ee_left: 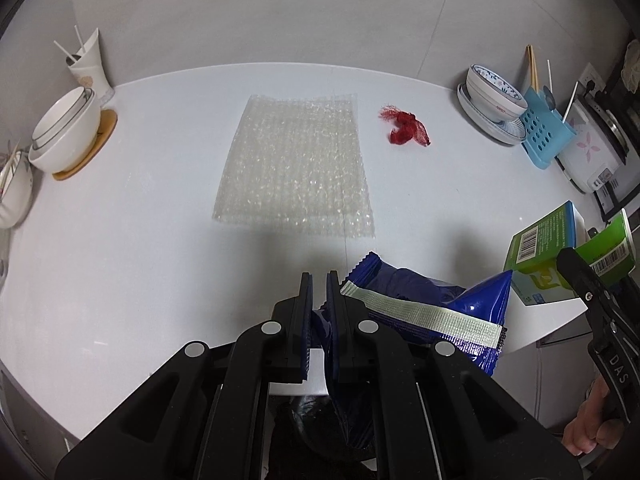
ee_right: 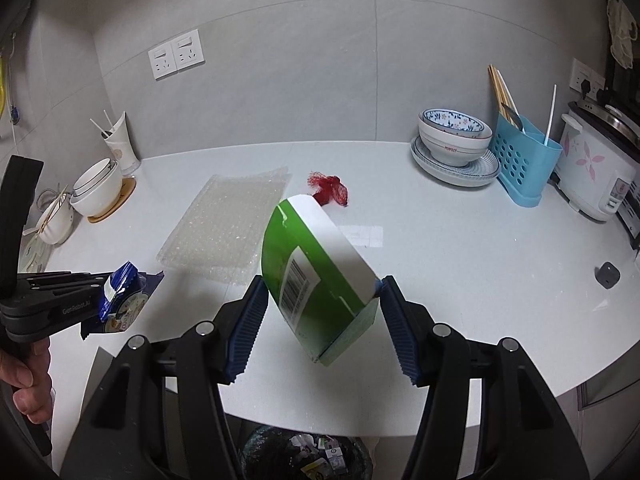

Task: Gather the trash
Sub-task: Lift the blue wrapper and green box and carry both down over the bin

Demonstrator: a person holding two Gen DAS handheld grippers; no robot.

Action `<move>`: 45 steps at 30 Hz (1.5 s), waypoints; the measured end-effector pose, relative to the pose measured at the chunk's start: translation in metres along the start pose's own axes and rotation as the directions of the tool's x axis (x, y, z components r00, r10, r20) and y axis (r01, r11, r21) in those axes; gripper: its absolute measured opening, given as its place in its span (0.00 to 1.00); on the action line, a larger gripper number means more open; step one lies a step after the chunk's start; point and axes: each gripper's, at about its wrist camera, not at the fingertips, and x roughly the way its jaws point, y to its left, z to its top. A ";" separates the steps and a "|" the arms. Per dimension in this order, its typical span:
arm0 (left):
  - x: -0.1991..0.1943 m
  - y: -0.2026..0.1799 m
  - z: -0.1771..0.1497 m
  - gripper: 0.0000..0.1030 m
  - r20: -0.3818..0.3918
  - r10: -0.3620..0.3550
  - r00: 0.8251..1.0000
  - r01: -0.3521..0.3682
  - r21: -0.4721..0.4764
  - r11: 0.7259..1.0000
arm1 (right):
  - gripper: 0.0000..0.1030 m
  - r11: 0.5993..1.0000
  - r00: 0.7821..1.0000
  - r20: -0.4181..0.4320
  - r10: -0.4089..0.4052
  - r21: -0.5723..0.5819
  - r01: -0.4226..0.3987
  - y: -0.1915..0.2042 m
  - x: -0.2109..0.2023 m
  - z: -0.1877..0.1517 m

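Observation:
My left gripper (ee_left: 319, 280) is shut on a blue snack wrapper (ee_left: 424, 304), which hangs to the right of the jaws above the counter's front edge; it also shows in the right wrist view (ee_right: 124, 300). My right gripper (ee_right: 322, 284) is shut on a green and white carton (ee_right: 316, 276), held tilted above the counter; the carton shows in the left wrist view (ee_left: 560, 256). A sheet of bubble wrap (ee_left: 296, 168) and a scrap of red netting (ee_left: 406, 126) lie on the white counter (ee_left: 120, 240). A bin with trash (ee_right: 304, 456) stands below the counter edge.
Stacked white bowls on a wooden coaster (ee_left: 66, 132) and a cup with sticks (ee_left: 90, 68) stand at the back left. Patterned bowls on plates (ee_right: 454, 144), a blue utensil holder (ee_right: 524, 160) and a rice cooker (ee_right: 596, 172) stand at the back right. A small dark cube (ee_right: 607, 275) lies at the right.

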 end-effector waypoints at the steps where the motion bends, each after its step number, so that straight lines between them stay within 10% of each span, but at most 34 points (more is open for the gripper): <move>1: -0.002 0.000 -0.003 0.06 0.000 0.000 1.000 0.000 -0.002 1.000 | 0.54 1.000 1.000 0.000 -0.001 -0.001 0.001 -0.001 -0.003 -0.004; 26: -0.039 -0.017 -0.115 0.06 -0.005 -0.018 1.000 0.018 -0.016 1.000 | 0.52 0.998 0.999 -0.017 0.046 -0.043 -0.047 -0.015 -0.060 -0.080; 45: 0.015 -0.021 -0.200 0.06 -0.073 -0.032 0.997 0.030 -0.026 0.999 | 0.52 0.991 0.986 -0.130 0.109 -0.066 -0.118 -0.019 -0.045 -0.159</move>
